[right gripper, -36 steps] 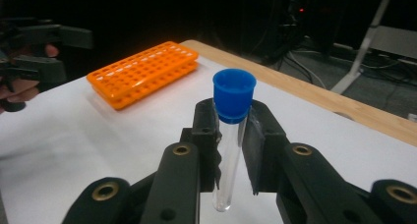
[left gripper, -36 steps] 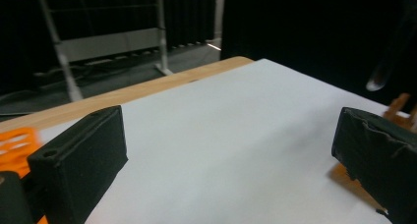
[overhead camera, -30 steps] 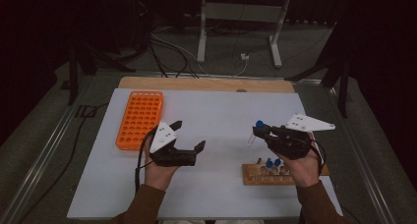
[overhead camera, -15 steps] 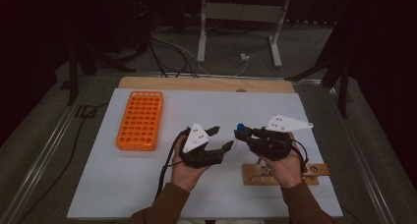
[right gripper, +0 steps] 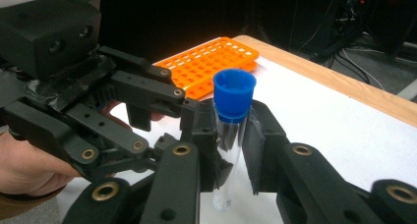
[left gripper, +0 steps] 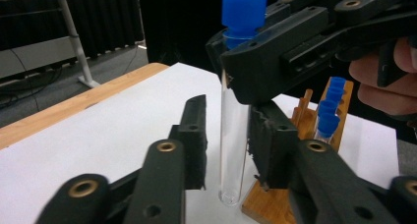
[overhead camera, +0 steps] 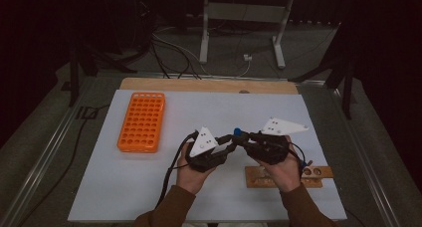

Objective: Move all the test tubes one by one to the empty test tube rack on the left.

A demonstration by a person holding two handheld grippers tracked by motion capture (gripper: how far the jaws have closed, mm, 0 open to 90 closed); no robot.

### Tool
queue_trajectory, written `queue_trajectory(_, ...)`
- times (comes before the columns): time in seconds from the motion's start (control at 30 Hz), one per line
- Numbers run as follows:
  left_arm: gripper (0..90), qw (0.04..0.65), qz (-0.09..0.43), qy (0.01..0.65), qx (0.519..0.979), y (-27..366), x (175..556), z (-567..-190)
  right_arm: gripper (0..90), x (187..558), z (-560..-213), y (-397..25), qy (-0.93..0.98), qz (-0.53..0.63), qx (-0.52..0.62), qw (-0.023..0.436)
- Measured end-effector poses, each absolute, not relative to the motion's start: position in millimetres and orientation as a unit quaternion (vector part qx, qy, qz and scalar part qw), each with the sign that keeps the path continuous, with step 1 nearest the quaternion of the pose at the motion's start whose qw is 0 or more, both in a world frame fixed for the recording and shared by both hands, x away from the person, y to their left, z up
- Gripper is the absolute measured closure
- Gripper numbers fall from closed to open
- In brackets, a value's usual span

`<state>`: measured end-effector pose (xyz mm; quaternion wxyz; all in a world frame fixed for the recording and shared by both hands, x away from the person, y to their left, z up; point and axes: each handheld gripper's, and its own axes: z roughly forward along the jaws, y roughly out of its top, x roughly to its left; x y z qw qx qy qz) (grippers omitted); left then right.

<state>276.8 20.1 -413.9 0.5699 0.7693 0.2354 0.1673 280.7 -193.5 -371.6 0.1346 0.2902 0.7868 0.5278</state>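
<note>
A clear test tube with a blue cap [overhead camera: 237, 133] stands upright above the middle of the white mat, and my right gripper [right gripper: 231, 140] is shut on it just below the cap. In the right gripper view the tube [right gripper: 230, 135] sits between the two jaws. My left gripper [left gripper: 226, 140] is open, its jaws on either side of the tube's lower half [left gripper: 232, 155], with a gap on the left side. The two grippers meet tip to tip in the high view, the left gripper [overhead camera: 225, 143] facing the right gripper [overhead camera: 245, 137].
An orange tube rack [overhead camera: 142, 121] with empty holes lies at the left of the mat. A wooden rack [overhead camera: 318, 173] lies under the right hand, with several blue-capped tubes [left gripper: 330, 111] in it. The table's wooden edge [overhead camera: 209, 85] runs along the back.
Both hands have come together at the mat's centre. The right gripper carried the tube left from above the wooden rack. The left gripper moved right until its jaws flank the tube.
</note>
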Motion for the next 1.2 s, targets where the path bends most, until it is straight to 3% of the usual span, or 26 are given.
queue_trajectory(0.2,78.3,0.572,0.168,0.225,0.771,19.5,276.1,-415.2,76.5,280.9,-372.5,-194.4,0.787,0.529,0.289,0.131)
queue_trajectory(0.4,78.4,0.569,0.176,0.243,0.766,27.4,280.3,-416.1,50.3,280.0,-368.6,-206.0,0.774,0.542,0.296,0.140)
queue_trajectory(0.47,78.4,0.570,0.177,0.249,0.763,30.1,281.3,-416.2,47.0,279.6,-368.3,-207.8,0.775,0.539,0.298,0.142)
queue_trajectory(0.5,78.4,0.568,0.178,0.253,0.762,32.4,282.0,-416.2,38.4,278.2,-368.6,-213.4,0.774,0.532,0.305,0.157)
queue_trajectory(0.8,78.4,0.565,0.191,0.289,0.749,61.5,287.3,-418.7,16.9,271.7,-377.3,-249.3,0.751,0.530,0.340,0.198)
queue_trajectory(1.2,78.4,0.566,0.213,0.331,0.724,107.2,289.0,-427.3,1.8,266.7,-383.6,-285.6,0.729,0.518,0.377,0.241)
